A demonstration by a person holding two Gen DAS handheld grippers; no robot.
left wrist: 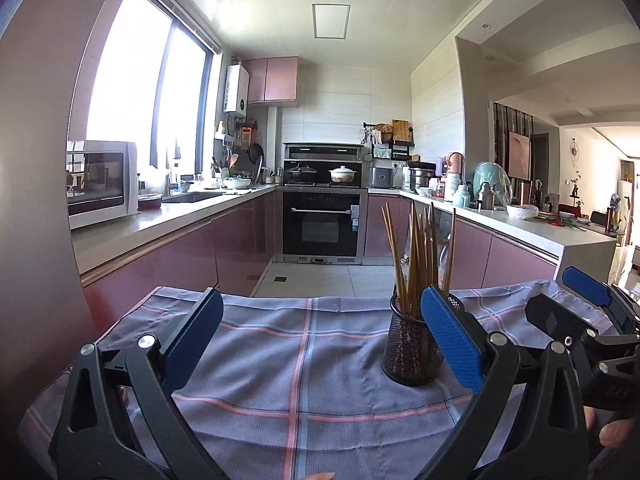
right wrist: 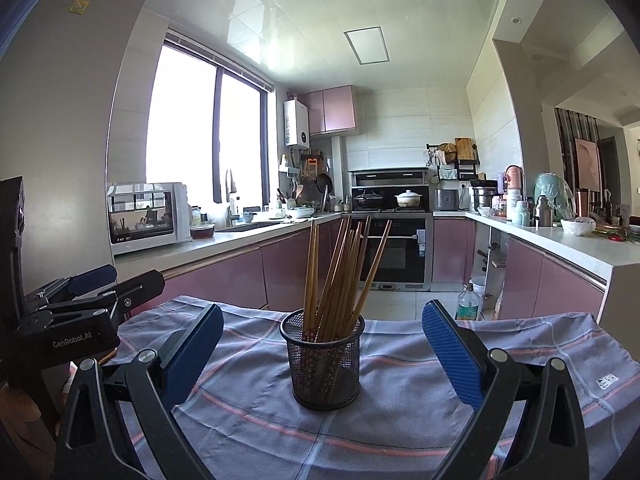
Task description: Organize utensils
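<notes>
A black mesh holder (right wrist: 323, 360) stands upright on a table covered with a checked grey-blue cloth (right wrist: 400, 412). Several wooden chopsticks (right wrist: 340, 276) stand in it, fanned out. My right gripper (right wrist: 322, 338) is open and empty, its blue pads on either side of the holder, a little nearer than it. In the left wrist view the holder (left wrist: 410, 350) sits just behind my right-hand pad, with the chopsticks (left wrist: 420, 260) in it. My left gripper (left wrist: 322, 338) is open and empty over the cloth (left wrist: 300, 360), left of the holder. The right gripper (left wrist: 568, 300) shows at the far right there.
The table's far edge (right wrist: 400, 322) drops to the kitchen floor. Beyond are pink cabinets, an oven (right wrist: 394, 248), a microwave (right wrist: 148, 216) on the left counter and a cluttered right counter (right wrist: 560, 236). A plastic bottle (right wrist: 467, 304) stands on the floor.
</notes>
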